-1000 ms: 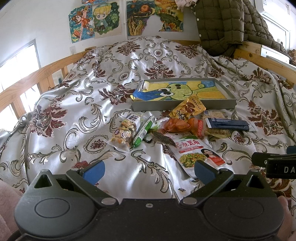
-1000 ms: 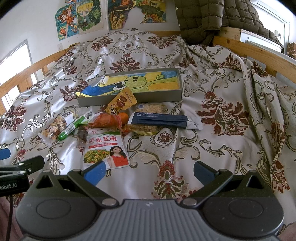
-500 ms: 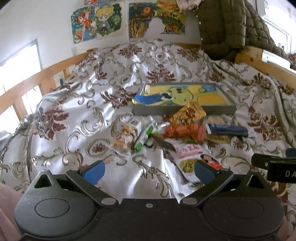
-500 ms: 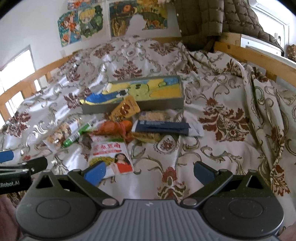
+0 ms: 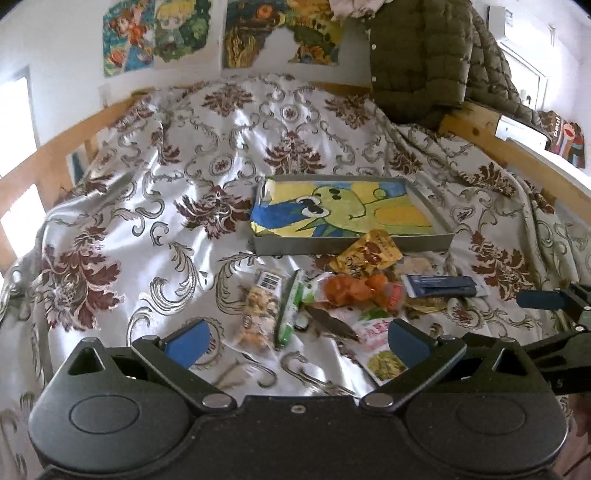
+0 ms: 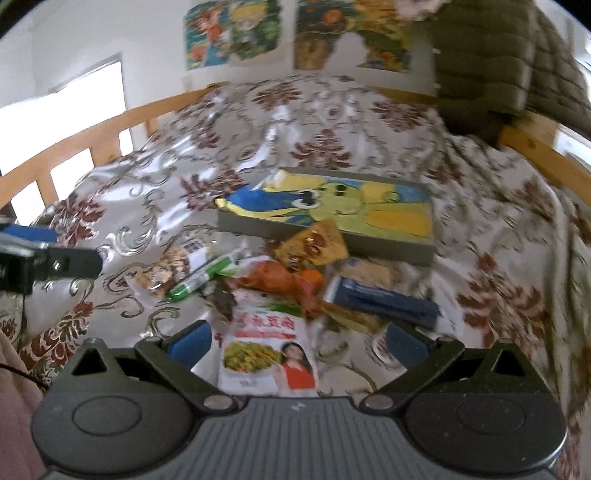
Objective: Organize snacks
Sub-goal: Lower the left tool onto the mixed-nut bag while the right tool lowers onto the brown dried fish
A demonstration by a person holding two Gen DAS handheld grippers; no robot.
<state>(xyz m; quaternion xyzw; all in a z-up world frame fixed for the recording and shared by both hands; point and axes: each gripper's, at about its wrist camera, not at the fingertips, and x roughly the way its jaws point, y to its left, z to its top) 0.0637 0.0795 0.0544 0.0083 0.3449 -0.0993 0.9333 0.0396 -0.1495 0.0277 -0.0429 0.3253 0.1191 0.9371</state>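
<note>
Several snack packets lie in a heap on the patterned bedspread in front of a shallow grey box [image 5: 424, 245] [image 6: 391, 249] lined with a cartoon picture. Among them are a nut bag [image 5: 260, 308], a green tube [image 5: 290, 314] [image 6: 201, 278], an orange packet [image 5: 354, 290] [image 6: 284, 278], a yellow pouch [image 5: 367, 253] [image 6: 314, 242], a dark blue bar [image 5: 441, 285] [image 6: 384, 301] and a white bean packet [image 6: 267, 352] [image 5: 380, 341]. My left gripper [image 5: 297, 341] is open and empty above the near side of the heap. My right gripper [image 6: 297, 341] is open and empty over the white packet.
Wooden bed rails [image 5: 74, 147] [image 6: 110, 125] run along the left and the right [image 5: 509, 147]. A green quilted jacket [image 5: 436, 59] hangs at the far right corner. Posters [image 5: 159, 33] hang on the wall behind.
Both grippers have moved forward toward the heap. The right gripper has swung left, so the white packet now lies between its fingers. Nothing was taken hold of.
</note>
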